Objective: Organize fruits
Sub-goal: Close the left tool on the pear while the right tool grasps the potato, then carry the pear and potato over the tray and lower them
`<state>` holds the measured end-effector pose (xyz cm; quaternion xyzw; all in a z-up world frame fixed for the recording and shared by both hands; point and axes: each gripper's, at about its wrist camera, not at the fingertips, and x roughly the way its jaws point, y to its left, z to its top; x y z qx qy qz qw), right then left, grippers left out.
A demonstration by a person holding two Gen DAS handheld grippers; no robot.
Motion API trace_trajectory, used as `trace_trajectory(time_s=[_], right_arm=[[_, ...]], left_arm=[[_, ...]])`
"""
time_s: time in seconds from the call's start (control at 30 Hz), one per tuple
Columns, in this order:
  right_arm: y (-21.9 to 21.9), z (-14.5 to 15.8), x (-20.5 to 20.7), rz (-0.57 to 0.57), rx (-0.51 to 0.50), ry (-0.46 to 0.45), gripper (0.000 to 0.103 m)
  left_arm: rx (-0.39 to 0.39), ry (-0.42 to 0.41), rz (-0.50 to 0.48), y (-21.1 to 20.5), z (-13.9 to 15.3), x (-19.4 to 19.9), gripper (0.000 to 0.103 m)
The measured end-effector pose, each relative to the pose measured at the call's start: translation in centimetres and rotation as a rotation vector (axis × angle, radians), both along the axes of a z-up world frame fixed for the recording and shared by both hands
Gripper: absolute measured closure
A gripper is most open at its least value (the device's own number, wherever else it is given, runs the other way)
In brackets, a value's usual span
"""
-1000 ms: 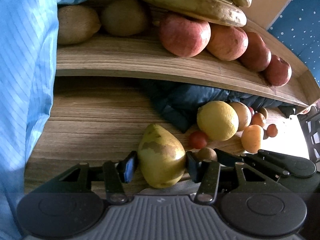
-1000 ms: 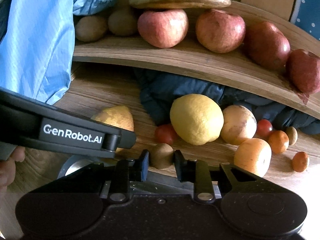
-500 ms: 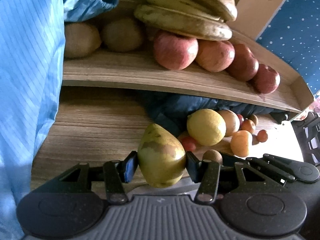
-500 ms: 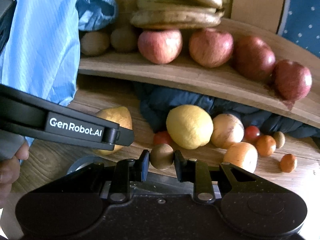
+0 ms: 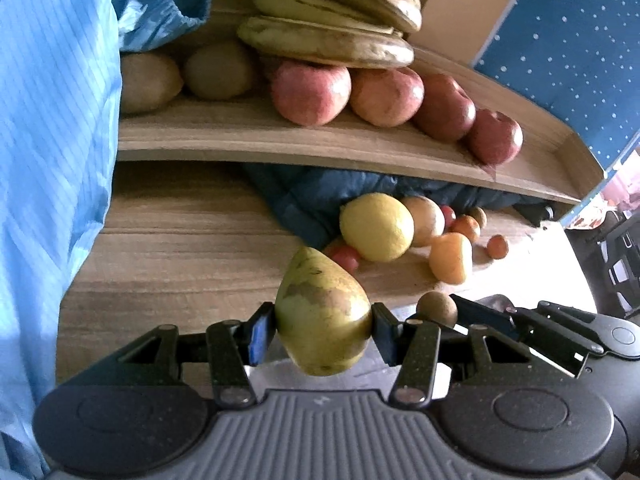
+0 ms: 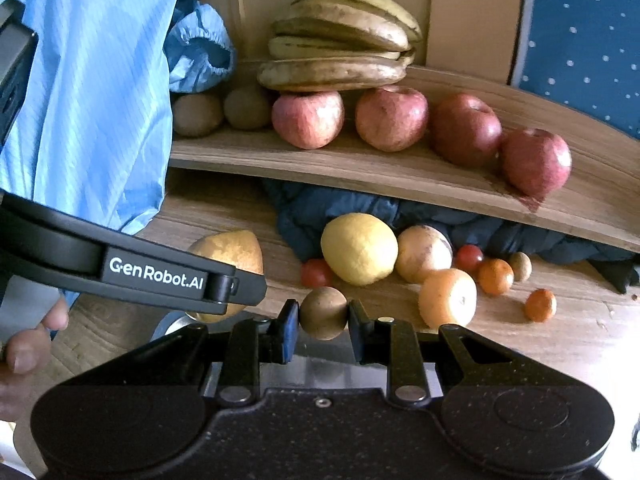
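Observation:
My left gripper [image 5: 322, 326] is shut on a yellow-green pear [image 5: 322, 312], held above the wooden tabletop [image 5: 180, 256]. To its right, my right gripper [image 6: 323, 314] is shut on a small round brown fruit [image 6: 323, 312], which also shows in the left wrist view as a brown ball [image 5: 436, 308]. From the right wrist view the pear [image 6: 230, 254] sits behind the left gripper's black arm. A lemon [image 6: 359, 249], an orange [image 6: 448, 297], small tomatoes and tangerines lie loose on the table ahead. The raised wooden shelf [image 6: 360, 168] holds kiwis, several red apples and bananas [image 6: 340, 56].
A person's blue sleeve [image 5: 52, 140] fills the left side, and fingers [image 6: 24, 348] show at the left edge. Dark blue cloth [image 6: 340, 204] lies under the shelf. A blue dotted wall [image 5: 580, 40] is at the back right; a dark crate [image 5: 616, 264] stands past the table's right edge.
Both grippers have risen and drawn back with their fruits held. The shelf and loose fruits look smaller and lower, and more of the bananas and back wall shows.

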<state>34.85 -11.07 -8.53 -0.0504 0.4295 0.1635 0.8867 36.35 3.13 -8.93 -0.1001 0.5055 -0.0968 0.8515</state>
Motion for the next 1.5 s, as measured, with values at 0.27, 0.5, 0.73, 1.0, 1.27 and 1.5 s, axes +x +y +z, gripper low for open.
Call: trace_trajectory(time_s=[0.27,0.5,0.73,1.0,1.27,1.5], right_arm=[[-0.9,0.2,-1.6,0.007,0.013,-0.002,0.075],[-1.6,0.4,-3.1,0.052,0.033,0.019,0.075],[-1.9,0.0,-5.1,0.116,0.033,0.063,0.075],[-2.3,-0.6,-7.0,0.148,0.044,0.111,0.075],[-1.7,-1.4,-8.9,0.2,0.049,0.155,0.075],[-0.7,-2.1,-10.5,0.248,0.041,0.195,0.075]], left_arm=[[0.01,-0.003,0.012,0.1,0.2,-1.7,0.047],[0.026,0.007,0.02,-0.9,0.5,-3.4,0.047],[0.035,0.049,0.039,-1.7,-0.2,-5.3,0.047],[0.042,0.075,0.056,-1.8,-0.5,-7.3,0.047],[0.044,0.1,0.065,-1.7,-0.8,-9.2,0.047],[0.052,0.121,0.082,-1.4,-1.1,-10.6,0.047]])
